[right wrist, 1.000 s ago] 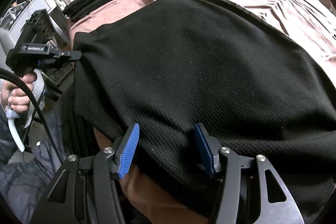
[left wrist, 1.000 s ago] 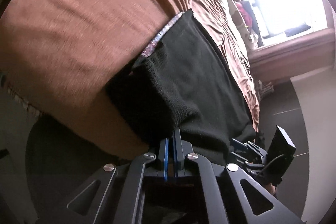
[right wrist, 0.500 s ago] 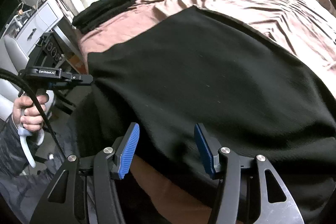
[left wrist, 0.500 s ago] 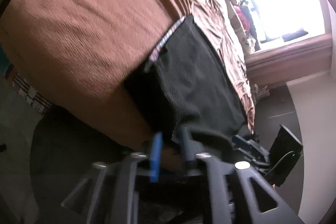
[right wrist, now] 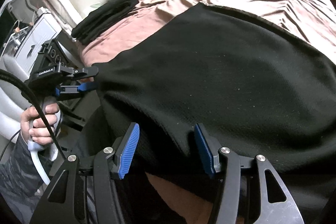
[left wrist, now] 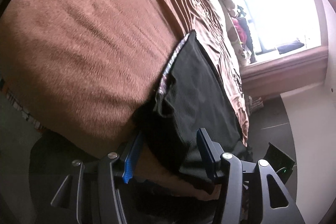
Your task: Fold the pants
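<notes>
Black pants [right wrist: 220, 81] lying folded on bed's brown bedspread [left wrist: 84, 39], near edge draping over bed side. Left gripper [left wrist: 168, 152] jaws opening, pants corner sitting loosely between blue pads, not pinched. Right gripper [right wrist: 166, 150] spread, hem edge between pads, no grip. Risks, as judgement: overhanging cloth sliding off bed under own weight; loose corner snagging on ribbed pad and dragging fold open as gripper is retreating; patterned inner layer [left wrist: 170, 62] peeking out at fold edge, suggesting layers misaligning.
</notes>
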Available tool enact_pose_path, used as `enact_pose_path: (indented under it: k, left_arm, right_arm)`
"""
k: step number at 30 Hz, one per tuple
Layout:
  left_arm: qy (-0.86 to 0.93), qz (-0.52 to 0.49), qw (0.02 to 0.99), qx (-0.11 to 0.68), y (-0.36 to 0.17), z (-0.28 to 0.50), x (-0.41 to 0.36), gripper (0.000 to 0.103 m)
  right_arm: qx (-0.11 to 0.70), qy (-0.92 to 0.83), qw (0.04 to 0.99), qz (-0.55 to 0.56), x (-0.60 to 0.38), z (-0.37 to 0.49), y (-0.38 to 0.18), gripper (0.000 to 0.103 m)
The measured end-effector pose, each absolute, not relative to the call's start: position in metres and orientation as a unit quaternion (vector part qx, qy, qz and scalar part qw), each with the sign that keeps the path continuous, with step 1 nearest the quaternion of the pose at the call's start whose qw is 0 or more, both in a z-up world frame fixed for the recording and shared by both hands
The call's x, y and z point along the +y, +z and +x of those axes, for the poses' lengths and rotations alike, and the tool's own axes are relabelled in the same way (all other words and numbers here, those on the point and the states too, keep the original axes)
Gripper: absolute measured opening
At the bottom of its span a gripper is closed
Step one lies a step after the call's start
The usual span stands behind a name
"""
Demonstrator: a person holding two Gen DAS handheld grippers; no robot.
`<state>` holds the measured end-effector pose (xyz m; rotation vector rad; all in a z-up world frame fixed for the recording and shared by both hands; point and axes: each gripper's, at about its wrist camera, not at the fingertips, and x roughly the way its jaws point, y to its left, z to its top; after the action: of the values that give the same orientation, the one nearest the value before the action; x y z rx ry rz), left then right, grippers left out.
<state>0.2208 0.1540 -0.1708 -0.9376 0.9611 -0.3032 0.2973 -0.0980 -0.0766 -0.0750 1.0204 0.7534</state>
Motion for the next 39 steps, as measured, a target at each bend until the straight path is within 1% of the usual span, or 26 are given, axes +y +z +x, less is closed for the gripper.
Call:
enact_pose_path:
  k: [3,5,7,10,12,14,18,20,23,29,34,37,39]
  left_arm:
    - [-0.132,-0.42,0.786,0.435,-0.173,0.227,0.156,0.047]
    - [-0.13,-0.428,0.782,0.434,-0.179,0.228,0.16,0.036]
    - [-0.132,-0.436,0.779,0.432,-0.183,0.227,0.163,0.03]
    - [-0.14,-0.444,0.776,0.426,-0.187,0.223,0.166,0.028]
    - [-0.149,-0.441,0.775,0.427,-0.186,0.224,0.163,0.029]
    - [-0.154,-0.436,0.776,0.43,-0.184,0.227,0.158,0.033]
    - [-0.156,-0.44,0.777,0.421,-0.186,0.235,0.157,0.033]
    - [-0.151,-0.443,0.777,0.42,-0.189,0.236,0.159,0.016]
    - [-0.149,-0.455,0.776,0.412,-0.191,0.233,0.162,0.014]
    - [-0.151,-0.454,0.779,0.405,-0.187,0.228,0.162,0.014]
    - [-0.149,-0.46,0.777,0.404,-0.187,0.229,0.161,0.014]
    - [-0.151,-0.459,0.776,0.405,-0.187,0.229,0.159,0.015]
    - [-0.153,-0.456,0.776,0.407,-0.187,0.231,0.157,0.017]
  right_arm:
    - [0.484,0.338,0.806,-0.032,-0.097,0.298,-0.085,0.052]
    - [0.483,0.333,0.81,-0.033,-0.095,0.294,-0.086,0.052]
    - [0.479,0.325,0.814,-0.042,-0.093,0.289,-0.087,0.052]
    - [0.476,0.306,0.822,-0.063,-0.085,0.28,-0.088,0.052]
    - [0.473,0.289,0.828,-0.08,-0.077,0.276,-0.089,0.052]
    - [0.471,0.273,0.833,-0.096,-0.068,0.273,-0.089,0.052]
    - [0.472,0.268,0.835,-0.096,-0.062,0.27,-0.085,0.052]
    - [0.475,0.274,0.832,-0.087,-0.065,0.269,-0.083,0.052]
    - [0.48,0.28,0.828,-0.073,-0.074,0.27,-0.079,0.052]
    - [0.469,0.273,0.839,-0.036,-0.095,0.275,-0.066,0.052]
    - [0.453,0.244,0.857,0.039,-0.124,0.269,-0.06,0.052]
    - [0.45,0.218,0.864,0.058,-0.131,0.265,-0.064,0.052]
    - [0.453,0.205,0.866,0.064,-0.131,0.262,-0.07,0.048]
